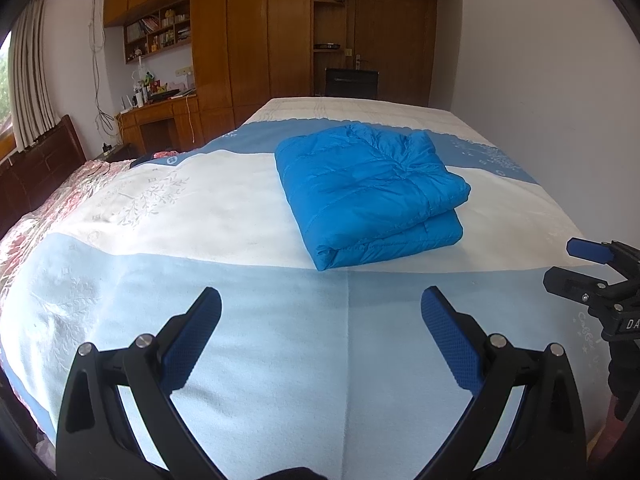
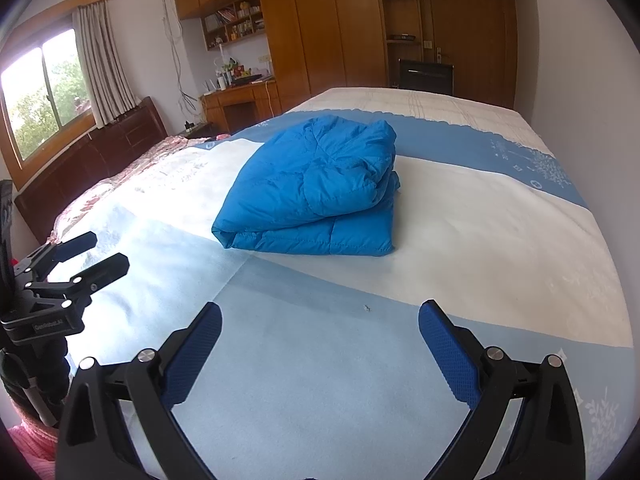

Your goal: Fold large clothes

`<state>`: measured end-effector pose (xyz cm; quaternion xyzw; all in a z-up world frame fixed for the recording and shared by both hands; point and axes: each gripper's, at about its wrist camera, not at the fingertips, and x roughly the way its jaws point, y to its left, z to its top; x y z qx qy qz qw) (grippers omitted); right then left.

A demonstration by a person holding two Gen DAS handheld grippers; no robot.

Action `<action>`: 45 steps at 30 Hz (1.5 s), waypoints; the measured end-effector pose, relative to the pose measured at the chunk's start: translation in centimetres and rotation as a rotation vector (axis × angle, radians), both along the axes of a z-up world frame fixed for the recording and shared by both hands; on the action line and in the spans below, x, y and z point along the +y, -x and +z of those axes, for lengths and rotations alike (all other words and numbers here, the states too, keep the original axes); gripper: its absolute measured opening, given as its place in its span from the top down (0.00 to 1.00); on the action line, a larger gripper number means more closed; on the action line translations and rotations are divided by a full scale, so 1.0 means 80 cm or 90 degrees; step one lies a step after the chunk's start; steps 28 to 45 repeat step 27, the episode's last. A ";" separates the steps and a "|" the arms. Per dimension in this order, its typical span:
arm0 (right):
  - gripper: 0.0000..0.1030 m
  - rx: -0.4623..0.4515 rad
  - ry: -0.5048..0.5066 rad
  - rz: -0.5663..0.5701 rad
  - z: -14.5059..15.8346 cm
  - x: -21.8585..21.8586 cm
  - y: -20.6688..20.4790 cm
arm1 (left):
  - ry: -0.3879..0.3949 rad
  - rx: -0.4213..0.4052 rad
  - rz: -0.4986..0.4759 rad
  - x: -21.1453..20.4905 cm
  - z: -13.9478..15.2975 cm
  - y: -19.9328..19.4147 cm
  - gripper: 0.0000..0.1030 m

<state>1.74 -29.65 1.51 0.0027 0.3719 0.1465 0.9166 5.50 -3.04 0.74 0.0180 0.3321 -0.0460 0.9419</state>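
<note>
The blue jacket (image 1: 370, 194) lies folded in a compact stack mid-bed (image 1: 224, 196), so folding looks finished, while the left gripper (image 1: 320, 334) and right gripper (image 2: 320, 346) hover near the bed's front edge, jaws spread and empty.

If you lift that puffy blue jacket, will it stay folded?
Probably not. The folded blue quilted puffer jacket looks soft and puffy, so a one-sided lift would likely let its layers flop open. Its shiny fabric may slip. It's likely light for its size.

one folded jacket (image 1: 370, 196), two grippers, one bed (image 1: 224, 200)
</note>
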 end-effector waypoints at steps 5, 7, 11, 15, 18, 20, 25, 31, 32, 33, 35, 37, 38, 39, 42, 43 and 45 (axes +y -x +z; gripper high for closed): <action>0.04 0.002 0.001 -0.001 -0.001 0.000 -0.001 | 0.009 0.009 -0.004 0.001 -0.002 -0.002 0.04; 0.04 0.002 0.001 -0.001 -0.002 -0.001 -0.002 | 0.012 0.011 -0.004 0.003 -0.002 -0.003 0.04; 0.04 0.005 0.000 -0.002 -0.003 -0.002 -0.003 | 0.011 0.010 -0.003 0.004 -0.002 -0.004 0.04; 0.04 0.008 -0.001 -0.004 -0.005 -0.003 -0.006 | 0.009 0.010 -0.005 0.003 -0.003 -0.005 0.04; 0.04 0.010 -0.001 -0.005 -0.006 -0.003 -0.006 | 0.010 0.012 -0.006 0.003 -0.004 -0.005 0.04; 0.04 0.009 0.000 -0.005 -0.006 -0.003 -0.006 | 0.010 0.013 -0.004 0.004 -0.004 -0.006 0.04; 0.04 0.011 -0.001 -0.008 -0.008 -0.005 -0.008 | 0.013 0.020 -0.003 0.006 -0.005 -0.009 0.04; 0.04 0.011 0.000 -0.007 -0.008 -0.005 -0.008 | 0.011 0.020 -0.004 0.005 -0.005 -0.008 0.04; 0.04 0.011 0.000 -0.007 -0.008 -0.005 -0.008 | 0.011 0.020 -0.004 0.005 -0.005 -0.008 0.04; 0.04 0.011 0.000 -0.007 -0.008 -0.005 -0.008 | 0.011 0.020 -0.004 0.005 -0.005 -0.008 0.04; 0.04 0.011 0.000 -0.007 -0.008 -0.005 -0.008 | 0.011 0.020 -0.004 0.005 -0.005 -0.008 0.04; 0.04 0.011 0.000 -0.007 -0.008 -0.005 -0.008 | 0.011 0.020 -0.004 0.005 -0.005 -0.008 0.04; 0.04 0.011 0.000 -0.007 -0.008 -0.005 -0.008 | 0.011 0.020 -0.004 0.005 -0.005 -0.008 0.04; 0.04 0.011 0.000 -0.007 -0.008 -0.005 -0.008 | 0.011 0.020 -0.004 0.005 -0.005 -0.008 0.04; 0.04 0.011 0.000 -0.007 -0.008 -0.005 -0.008 | 0.011 0.020 -0.004 0.005 -0.005 -0.008 0.04; 0.04 0.011 0.000 -0.007 -0.008 -0.005 -0.008 | 0.011 0.020 -0.004 0.005 -0.005 -0.008 0.04; 0.04 0.011 0.000 -0.007 -0.008 -0.005 -0.008 | 0.011 0.020 -0.004 0.005 -0.005 -0.008 0.04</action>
